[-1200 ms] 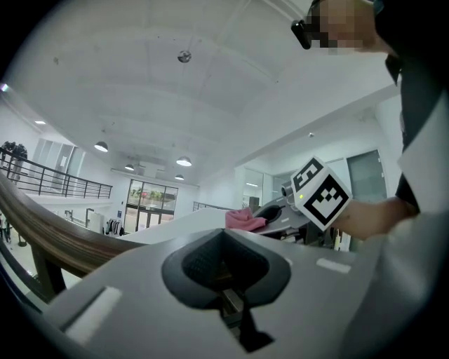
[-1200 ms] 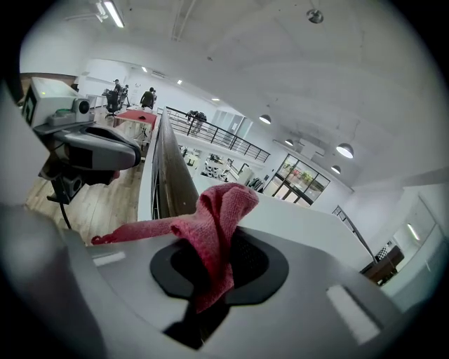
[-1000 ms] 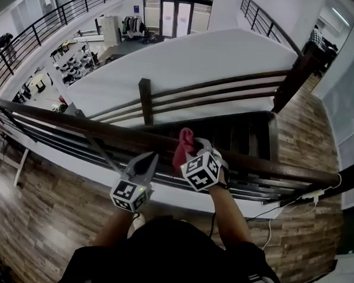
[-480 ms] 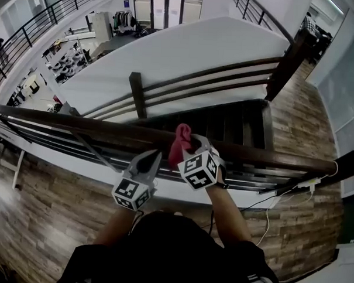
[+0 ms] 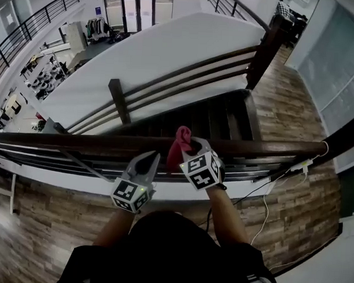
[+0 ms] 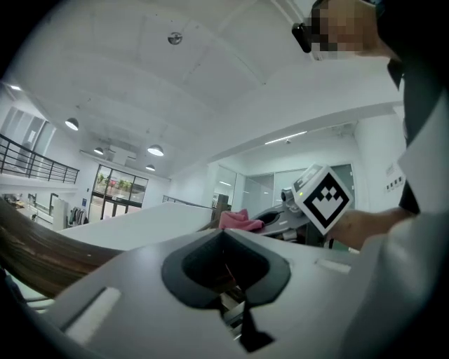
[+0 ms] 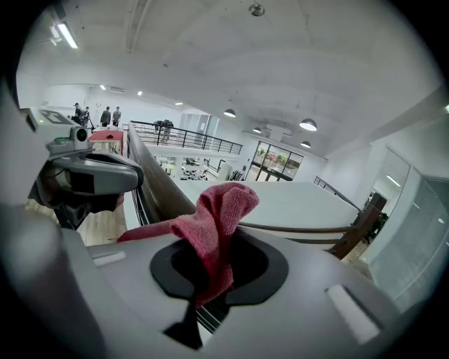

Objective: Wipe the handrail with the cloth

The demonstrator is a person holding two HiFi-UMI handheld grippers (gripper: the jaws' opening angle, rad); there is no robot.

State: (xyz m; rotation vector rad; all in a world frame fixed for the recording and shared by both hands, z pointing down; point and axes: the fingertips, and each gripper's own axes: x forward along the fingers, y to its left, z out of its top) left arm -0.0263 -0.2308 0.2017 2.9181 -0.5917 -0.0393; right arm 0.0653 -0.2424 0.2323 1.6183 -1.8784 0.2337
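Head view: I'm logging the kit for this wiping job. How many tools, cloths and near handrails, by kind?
Tools: 2, the left tool and the right tool
Red cloth: 1, held in the right tool
Near handrail: 1
Total: 4

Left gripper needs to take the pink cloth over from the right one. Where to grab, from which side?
Grab the loose bunched end of the cloth standing up above the right gripper's jaws. Probably come from above: that fold stands free, the rest is clamped down by the handrail.

Nubby, matt terry cloth (image 7: 216,210) — handrail (image 5: 77,142) of dark, glossy wood.
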